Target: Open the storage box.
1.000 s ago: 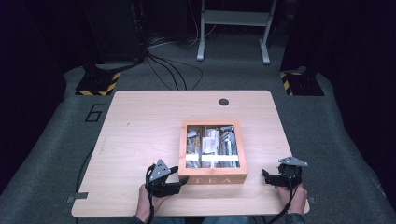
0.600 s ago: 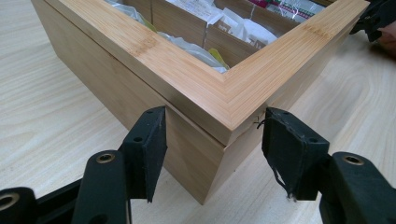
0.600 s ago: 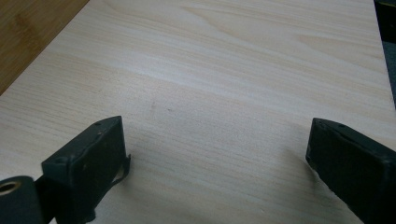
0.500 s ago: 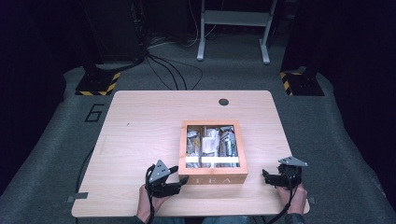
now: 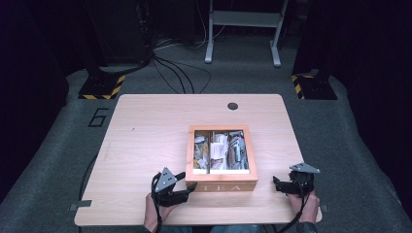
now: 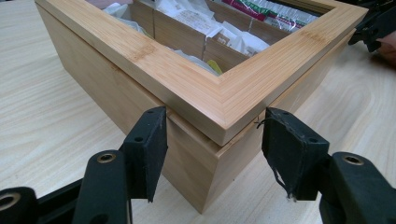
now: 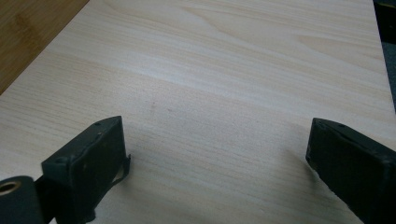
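**Wooden tea box at the front of the table, left gripper on its corner**

The front wall of the wooden box (image 5: 221, 158) carries the pale letters "TEA", readable in the high view. On the grey floor mat (image 5: 73, 145) left of the table (image 5: 145, 136) a large figure "6" is printed. The packets have some printing, but it is too small to read.

The box is light bamboo-coloured wood, square, with a flat framed lid closed on top. Through the middle of the lid one sees wooden dividers and many white and silver tea packets (image 5: 218, 150) inside the compartments. The box stands on the near half of the table, a little right of the centre, close to the front edge.

The left gripper (image 5: 187, 187) is at the near left corner of the box. The left gripper view gives the detail: the corner of the lid and body (image 6: 219, 126) lies between the two black jaws, which stand partly spread on either side; whether the pads really press on the wood I cannot tell. This view also shows green print on one packet (image 6: 261, 11).

The right gripper (image 5: 278, 184) rests near the front right of the table, apart from the box. In its own view the jaws are spread wide over bare table (image 7: 224, 93), with nothing between them.
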`<state>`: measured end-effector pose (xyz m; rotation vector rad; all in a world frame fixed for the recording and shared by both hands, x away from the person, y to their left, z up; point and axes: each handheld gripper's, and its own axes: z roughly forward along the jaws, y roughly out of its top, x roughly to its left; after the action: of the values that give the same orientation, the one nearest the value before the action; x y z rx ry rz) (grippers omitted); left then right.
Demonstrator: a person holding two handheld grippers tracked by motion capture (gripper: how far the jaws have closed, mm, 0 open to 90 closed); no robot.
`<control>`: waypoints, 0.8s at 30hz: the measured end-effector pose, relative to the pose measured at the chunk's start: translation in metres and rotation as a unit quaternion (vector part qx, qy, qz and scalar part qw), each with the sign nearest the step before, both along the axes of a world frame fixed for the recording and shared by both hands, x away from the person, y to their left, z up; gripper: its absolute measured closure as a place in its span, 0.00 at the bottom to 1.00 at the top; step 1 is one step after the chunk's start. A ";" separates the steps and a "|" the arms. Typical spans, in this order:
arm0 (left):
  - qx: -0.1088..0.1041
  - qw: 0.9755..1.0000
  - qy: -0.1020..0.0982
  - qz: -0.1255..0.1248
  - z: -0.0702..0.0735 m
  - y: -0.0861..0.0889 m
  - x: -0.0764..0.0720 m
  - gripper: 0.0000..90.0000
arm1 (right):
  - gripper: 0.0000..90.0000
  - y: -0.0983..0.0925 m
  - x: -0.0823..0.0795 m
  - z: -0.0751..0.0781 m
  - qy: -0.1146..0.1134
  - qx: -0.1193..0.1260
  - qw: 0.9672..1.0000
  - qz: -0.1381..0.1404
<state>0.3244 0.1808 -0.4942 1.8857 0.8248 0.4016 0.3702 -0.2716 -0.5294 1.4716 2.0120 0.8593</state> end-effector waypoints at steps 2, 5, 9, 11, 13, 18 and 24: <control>-0.017 1.000 -0.004 0.005 0.001 0.002 0.000 0.43 | 0.05 0.000 0.000 0.000 0.000 0.000 1.000 0.000; -0.020 1.000 -0.014 0.006 0.007 0.003 0.000 0.47 | 0.05 0.000 0.000 0.000 0.000 0.000 1.000 0.000; -0.013 1.000 -0.013 0.006 0.012 0.001 0.001 0.47 | 0.05 0.000 0.000 0.000 0.000 0.000 1.000 0.000; -0.005 1.000 -0.006 0.000 0.010 0.002 0.002 0.46 | 0.05 0.000 0.000 0.000 0.001 0.000 1.000 0.000; -0.006 1.000 -0.005 0.003 0.008 0.002 0.001 0.45 | 0.05 0.000 0.000 0.000 0.001 0.000 1.000 0.000; 0.005 1.000 0.006 -0.001 0.005 0.001 0.001 0.44 | 0.05 0.000 0.000 0.000 0.001 0.000 1.000 0.000; 0.008 1.000 0.016 0.003 0.000 0.000 0.002 0.45 | 0.05 0.000 0.000 0.000 0.001 0.000 1.000 0.000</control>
<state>0.3260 0.1804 -0.4946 1.9091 0.8514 0.3844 0.3702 -0.2716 -0.5294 1.4727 2.0130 0.8590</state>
